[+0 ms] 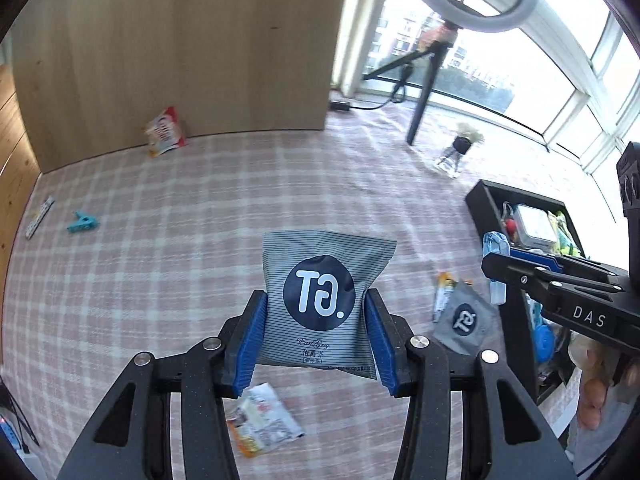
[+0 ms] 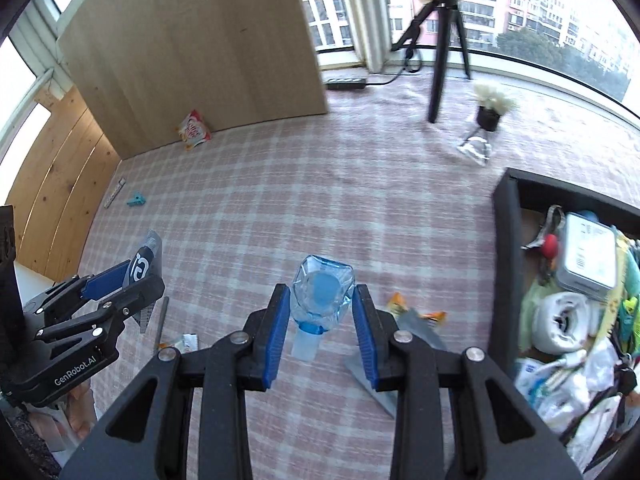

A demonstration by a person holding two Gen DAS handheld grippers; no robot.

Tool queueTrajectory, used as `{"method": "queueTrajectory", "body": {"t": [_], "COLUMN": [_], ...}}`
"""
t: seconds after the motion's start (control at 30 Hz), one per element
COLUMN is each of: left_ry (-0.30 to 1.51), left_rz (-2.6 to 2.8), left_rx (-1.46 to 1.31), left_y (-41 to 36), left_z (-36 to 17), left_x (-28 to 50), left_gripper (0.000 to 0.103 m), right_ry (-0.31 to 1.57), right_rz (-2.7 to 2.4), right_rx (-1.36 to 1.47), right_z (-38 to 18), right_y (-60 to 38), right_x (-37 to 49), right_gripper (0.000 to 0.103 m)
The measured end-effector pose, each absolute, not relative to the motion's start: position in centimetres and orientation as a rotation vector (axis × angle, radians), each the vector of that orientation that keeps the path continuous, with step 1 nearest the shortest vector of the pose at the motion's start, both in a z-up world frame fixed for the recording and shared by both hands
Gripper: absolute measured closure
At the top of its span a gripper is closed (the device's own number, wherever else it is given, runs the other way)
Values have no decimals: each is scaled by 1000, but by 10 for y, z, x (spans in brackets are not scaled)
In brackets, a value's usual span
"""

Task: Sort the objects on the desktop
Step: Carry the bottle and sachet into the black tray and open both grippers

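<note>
My left gripper (image 1: 316, 312) is shut on a grey striped tea packet (image 1: 320, 292) with a dark round logo, held above the checked tablecloth (image 1: 200, 240). My right gripper (image 2: 320, 308) is shut on a small clear blue bottle (image 2: 322, 296), held up, neck towards me. In the left wrist view the right gripper (image 1: 500, 260) is at the right with the bottle (image 1: 495, 246) beside the black box (image 1: 480, 200). In the right wrist view the left gripper (image 2: 116, 280) is at the left with the packet (image 2: 146, 256).
The black box (image 2: 506, 220) at right holds several items. Loose on the cloth: a second grey tea packet (image 1: 464, 320), an orange sachet (image 1: 444, 292), a white-orange wrapper (image 1: 260, 416), a teal clip (image 1: 82, 222), a ruler (image 1: 40, 216), a red-white packet (image 1: 166, 132), a tripod (image 1: 424, 80), a small vase (image 1: 460, 148).
</note>
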State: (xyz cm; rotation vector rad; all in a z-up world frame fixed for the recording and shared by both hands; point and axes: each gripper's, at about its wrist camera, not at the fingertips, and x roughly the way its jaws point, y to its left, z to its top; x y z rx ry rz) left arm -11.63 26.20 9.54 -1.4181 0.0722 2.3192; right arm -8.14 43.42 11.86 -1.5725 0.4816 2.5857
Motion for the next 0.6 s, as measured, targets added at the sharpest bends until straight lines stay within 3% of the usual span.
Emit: {"method": "queueTrajectory", "body": {"t": [0.6], "left_ry": [283], "left_rz": [2001], "left_rx": [-1201], "left_y": [518], "left_z": [122], "left_x": [-61], "left_gripper": [56], "right_ry": [541], "right_rz": [2263], "right_rx": [-1307], "right_z": [143], "right_y": [609], "right_x": [39], "right_gripper": [71]}}
